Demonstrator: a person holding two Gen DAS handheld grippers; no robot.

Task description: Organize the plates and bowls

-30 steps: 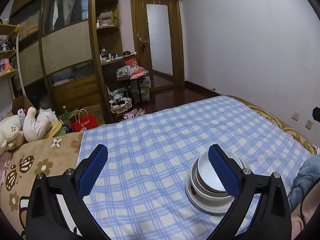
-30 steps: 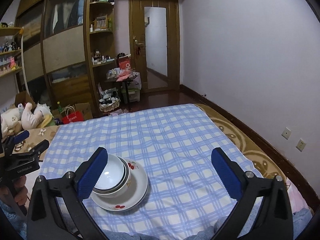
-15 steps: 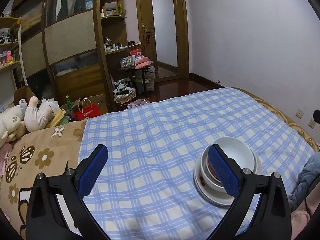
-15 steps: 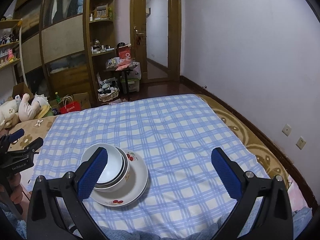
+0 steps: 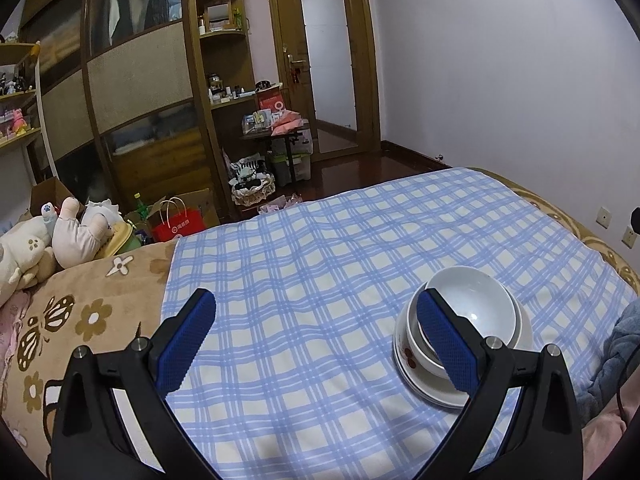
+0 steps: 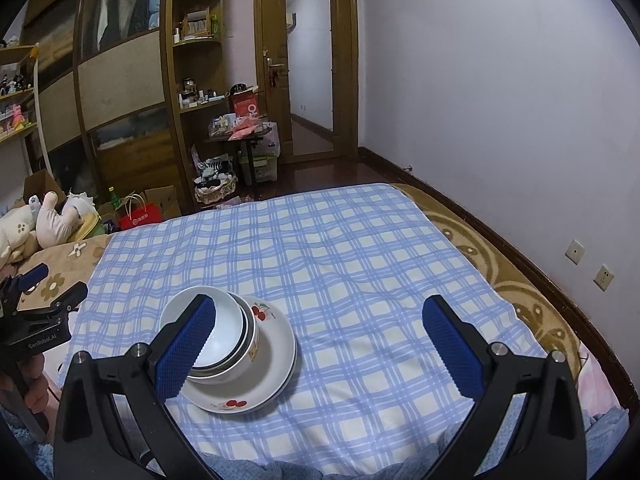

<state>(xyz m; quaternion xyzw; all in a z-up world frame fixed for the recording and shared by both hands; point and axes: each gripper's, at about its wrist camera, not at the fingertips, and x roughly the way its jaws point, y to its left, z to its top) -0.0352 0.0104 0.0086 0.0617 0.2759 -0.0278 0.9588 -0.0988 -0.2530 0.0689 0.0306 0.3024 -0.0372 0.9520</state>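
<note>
Now your left gripper [image 5: 316, 344] and right gripper [image 6: 320, 348] both gape wide and empty above the blue checked bedsheet [image 6: 340, 248], where white ceramic bowls [image 6: 224, 336] sit nested on the cherry-printed white plate [image 6: 256, 384], so stacking looks finished and you likely need only a final check.

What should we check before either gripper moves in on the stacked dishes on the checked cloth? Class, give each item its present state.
1. Left gripper open and empty: ok.
2. Right gripper open and empty: ok.
3. Bowls nested inside one another on the plate: ok.
4. Stack sitting level: not ok, the top bowl leans in the one beneath.
5. Checked cloth around the stack free of other items: ok.
6. Number of plates under the bowls: cannot tell, the rims overlap.
</note>
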